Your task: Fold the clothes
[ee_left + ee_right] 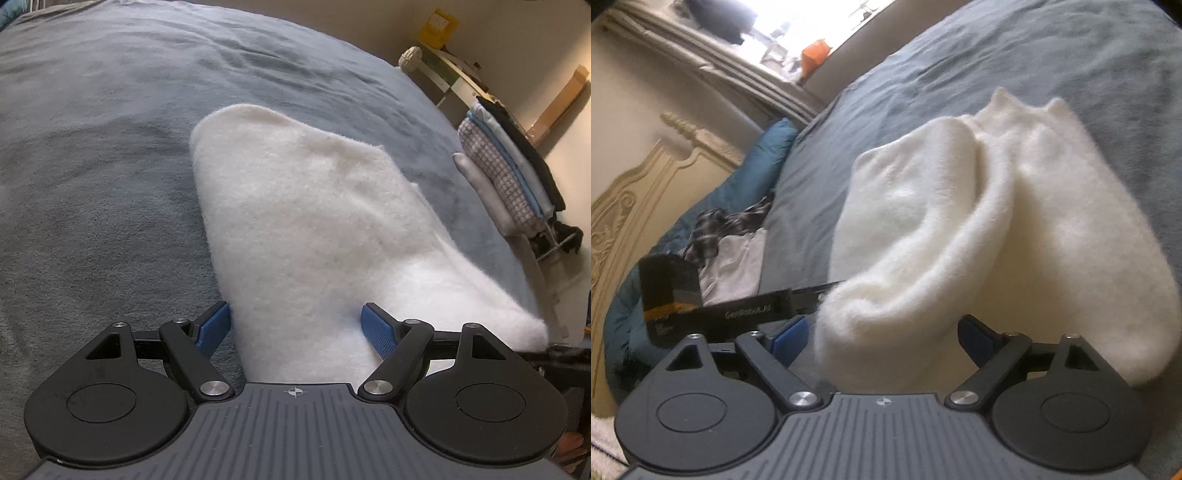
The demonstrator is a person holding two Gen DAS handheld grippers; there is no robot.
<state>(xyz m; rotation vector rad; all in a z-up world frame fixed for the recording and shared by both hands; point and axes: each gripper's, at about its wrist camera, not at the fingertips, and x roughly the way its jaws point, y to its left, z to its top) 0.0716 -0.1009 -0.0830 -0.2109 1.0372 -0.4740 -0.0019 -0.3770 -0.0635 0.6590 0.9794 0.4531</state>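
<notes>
Fluffy white fleece garment (314,221), plush grey matt bed cover (92,166), ribbed blue pads (214,325), matt black plastic gripper arms

A grey-blue blanket (110,147) covers the bed and fills most of both views. In the left wrist view, at the right edge, a stack of folded linens (506,177) stands on a rack, with a checked piece, pale blue ones and a dark one. Above it, at upper right, a yellow box (437,27) sits on a pale shelf (448,68), and a brown cardboard piece (561,103) leans on the wall. In the right wrist view, a carved cream headboard (639,199) stands at the left, a teal pillow (768,147) beside it, and a bright window (820,22) shows at the top.
</notes>
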